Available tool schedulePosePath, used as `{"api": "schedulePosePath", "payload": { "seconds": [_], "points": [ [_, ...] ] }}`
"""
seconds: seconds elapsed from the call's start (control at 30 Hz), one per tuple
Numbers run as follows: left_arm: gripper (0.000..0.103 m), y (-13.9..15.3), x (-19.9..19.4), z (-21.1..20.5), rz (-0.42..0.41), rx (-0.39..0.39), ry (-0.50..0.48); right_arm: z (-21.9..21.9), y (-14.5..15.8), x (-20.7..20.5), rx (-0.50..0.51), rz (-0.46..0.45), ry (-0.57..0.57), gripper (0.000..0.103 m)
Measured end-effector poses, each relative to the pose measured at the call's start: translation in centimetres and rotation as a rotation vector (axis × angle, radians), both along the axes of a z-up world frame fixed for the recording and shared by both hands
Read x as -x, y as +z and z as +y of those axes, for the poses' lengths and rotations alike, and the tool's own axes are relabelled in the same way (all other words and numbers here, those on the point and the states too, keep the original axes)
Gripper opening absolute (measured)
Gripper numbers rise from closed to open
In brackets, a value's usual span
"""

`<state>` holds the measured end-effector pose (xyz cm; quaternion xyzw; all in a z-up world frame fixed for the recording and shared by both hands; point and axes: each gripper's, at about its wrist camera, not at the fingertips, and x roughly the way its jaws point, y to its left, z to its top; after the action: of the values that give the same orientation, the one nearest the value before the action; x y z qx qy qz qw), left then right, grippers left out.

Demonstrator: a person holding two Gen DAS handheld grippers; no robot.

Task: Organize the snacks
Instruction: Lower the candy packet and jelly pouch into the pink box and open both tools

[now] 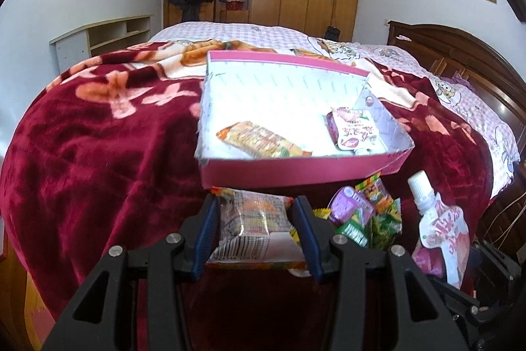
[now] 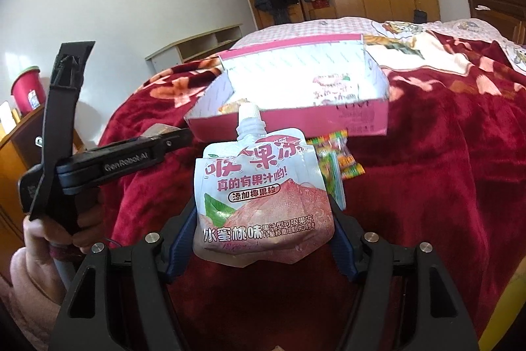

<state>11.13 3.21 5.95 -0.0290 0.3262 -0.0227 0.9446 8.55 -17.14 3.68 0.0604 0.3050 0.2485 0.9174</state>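
Observation:
My left gripper [image 1: 256,213] is shut on a clear snack packet [image 1: 253,226] with an orange trim, held just in front of the pink cardboard box [image 1: 296,173]. My right gripper [image 2: 263,219] is shut on a peach jelly pouch [image 2: 259,196] with a white cap, held upright before the same box [image 2: 296,124]. That pouch also shows in the left wrist view [image 1: 440,229]. Inside the box lie a yellow-green snack bar [image 1: 263,140] and a purple jelly pouch [image 1: 355,130].
A small pile of snacks lies on the red blanket [image 1: 98,170] in front of the box: a purple cup [image 1: 348,206] and green and colourful packets [image 1: 381,219], the latter also in the right wrist view [image 2: 335,163]. The left gripper's body [image 2: 108,166] is at the left.

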Motion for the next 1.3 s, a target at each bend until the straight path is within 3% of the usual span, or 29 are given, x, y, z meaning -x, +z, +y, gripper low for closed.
{"api": "schedulePosePath", "payload": {
  "seconds": [0.23,0.47,0.7,1.07,1.3],
  "points": [
    [0.049,1.7,-2.2,0.0,-0.047,-0.021,-0.005,0.5,1.8,-1.9,0.003,-0.033,0.035,0.071],
    [0.049,2.2,-5.8,0.2,-0.041,-0.039,-0.003,0.3,3.7,-4.3,0.023,-0.058,0.035,0.071],
    [0.049,1.6,-9.9,-0.4,-0.046,-0.131,0.033,0.0,5.0,-7.8,0.06,-0.072,-0.032,0.071],
    [0.049,0.9,-14.6,-1.0,-0.006,-0.088,0.027,-0.4,4.7,-12.7,0.046,-0.039,-0.086,0.071],
    [0.049,-0.6,-17.1,-1.1,0.013,-0.119,0.069,-0.5,4.3,-16.0,0.084,-0.02,-0.107,0.071]
  ]
}}
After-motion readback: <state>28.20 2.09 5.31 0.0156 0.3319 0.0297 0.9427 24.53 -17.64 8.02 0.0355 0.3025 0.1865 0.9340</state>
